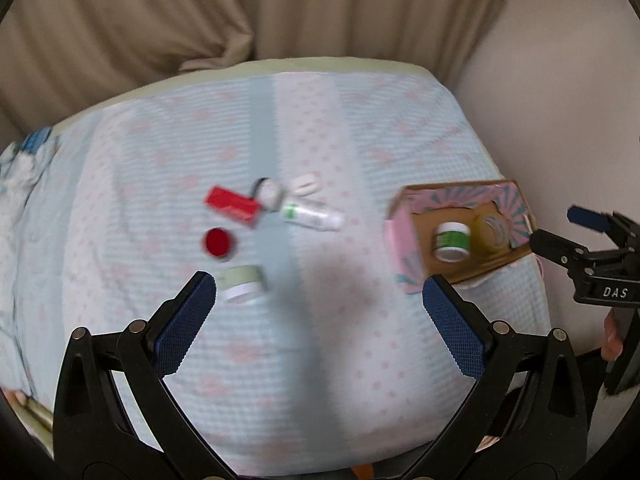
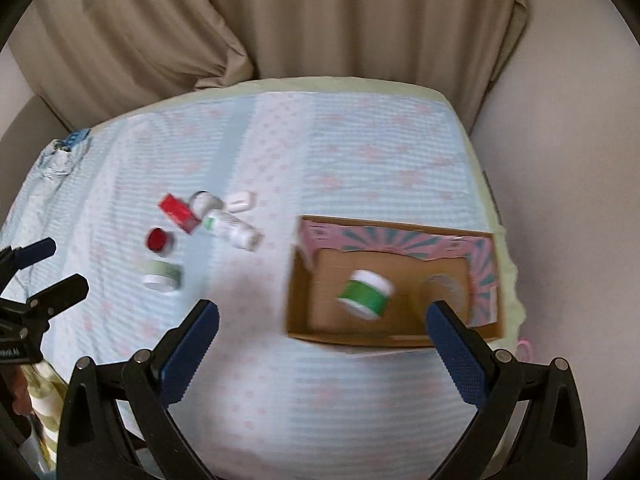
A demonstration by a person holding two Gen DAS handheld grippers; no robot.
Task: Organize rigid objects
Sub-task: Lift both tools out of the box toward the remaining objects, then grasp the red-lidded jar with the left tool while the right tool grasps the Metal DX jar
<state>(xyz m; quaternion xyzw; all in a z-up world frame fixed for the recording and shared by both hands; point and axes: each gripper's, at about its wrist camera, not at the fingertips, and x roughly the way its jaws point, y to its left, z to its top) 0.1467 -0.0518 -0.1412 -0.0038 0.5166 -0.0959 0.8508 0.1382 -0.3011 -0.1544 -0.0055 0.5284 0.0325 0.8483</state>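
Left tool [image 1: 319, 292]: black plastic linkage arms, silver pivot screws, blue cross-hatched finger pads [image 1: 188, 320]. Right tool [image 2: 322, 320]: same build; white "DAS" lettering on its black body.

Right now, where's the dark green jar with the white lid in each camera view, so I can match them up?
Left wrist: the dark green jar sits at the right, inside the cardboard box, beside a yellowish jar.
Right wrist: the dark green jar is right of centre, tilted in the same box.
Shared landmark: the red-lidded jar.
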